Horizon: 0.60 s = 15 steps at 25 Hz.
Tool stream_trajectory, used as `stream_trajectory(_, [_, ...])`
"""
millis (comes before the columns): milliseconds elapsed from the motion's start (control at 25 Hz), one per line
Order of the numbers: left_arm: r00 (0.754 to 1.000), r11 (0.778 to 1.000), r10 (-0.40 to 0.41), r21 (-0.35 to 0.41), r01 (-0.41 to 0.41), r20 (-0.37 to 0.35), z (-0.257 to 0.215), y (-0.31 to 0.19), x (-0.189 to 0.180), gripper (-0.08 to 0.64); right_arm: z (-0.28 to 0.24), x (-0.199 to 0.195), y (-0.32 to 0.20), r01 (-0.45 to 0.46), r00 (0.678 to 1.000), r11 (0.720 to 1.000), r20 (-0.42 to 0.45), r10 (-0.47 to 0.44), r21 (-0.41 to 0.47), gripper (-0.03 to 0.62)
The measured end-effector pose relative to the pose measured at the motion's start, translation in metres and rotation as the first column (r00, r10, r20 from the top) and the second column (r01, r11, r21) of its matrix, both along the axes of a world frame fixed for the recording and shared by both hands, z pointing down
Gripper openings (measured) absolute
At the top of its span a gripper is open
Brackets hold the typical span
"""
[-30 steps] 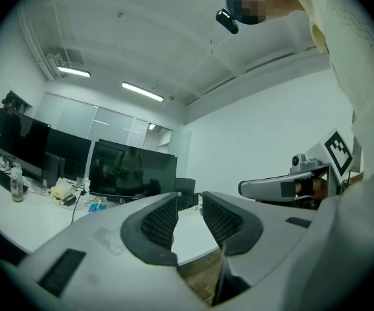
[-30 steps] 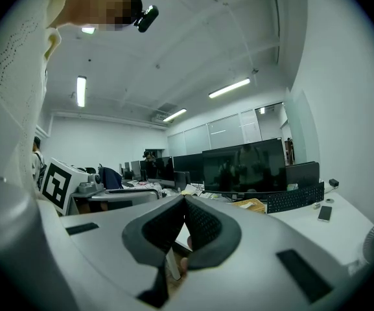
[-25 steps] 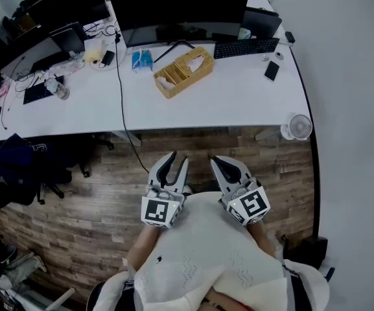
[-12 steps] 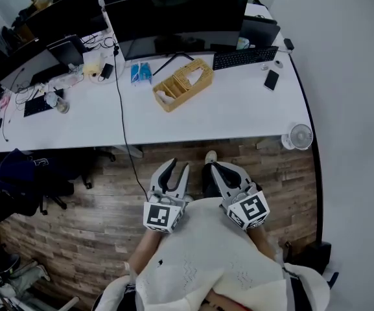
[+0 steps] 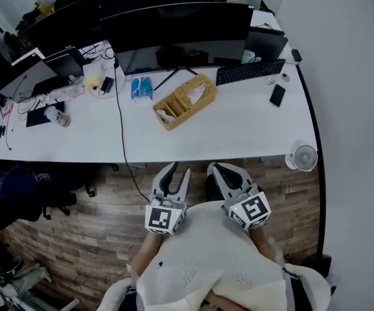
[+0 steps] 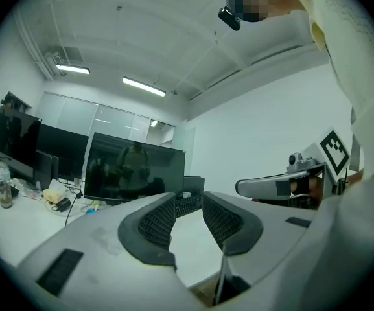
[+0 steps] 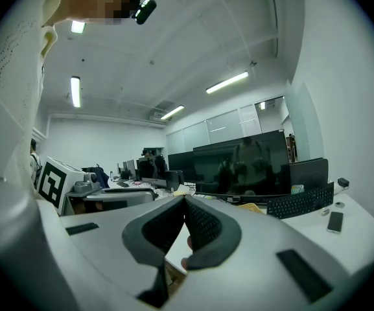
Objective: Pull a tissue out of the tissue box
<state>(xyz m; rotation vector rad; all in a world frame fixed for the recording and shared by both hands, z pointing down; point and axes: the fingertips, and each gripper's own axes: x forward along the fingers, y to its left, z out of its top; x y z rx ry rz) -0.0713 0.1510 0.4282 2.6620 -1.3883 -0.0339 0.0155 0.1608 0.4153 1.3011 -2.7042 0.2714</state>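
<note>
The tissue box is a woven tan holder on the white desk, in front of the monitor, with white tissue showing in its top. In the head view both grippers are held close to the person's chest, over the wooden floor and short of the desk's near edge. My left gripper is open with nothing between its fingers. My right gripper has its tips touching and holds nothing. A sliver of the tan box shows past the right jaws.
Wide black monitors line the back of the desk. A keyboard, a phone and a blue packet lie around the box. A black cable hangs over the near edge. A small white fan stands at right, a dark chair at left.
The desk has slid down in the head view, so its near edge is closer to the grippers. Both grippers stay at the chest, their jaws unchanged.
</note>
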Motion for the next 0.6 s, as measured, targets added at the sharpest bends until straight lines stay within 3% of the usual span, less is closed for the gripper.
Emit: stream_trajectory(600, [0.996, 0.996, -0.087, -0.012, 0.087, 0.007, -0.011, -0.101, 0.040, 0.115, -0.008, 0.038, -0.113, 0.102, 0.995, 0.995, -0.011, -0.102, -0.004, 0.002])
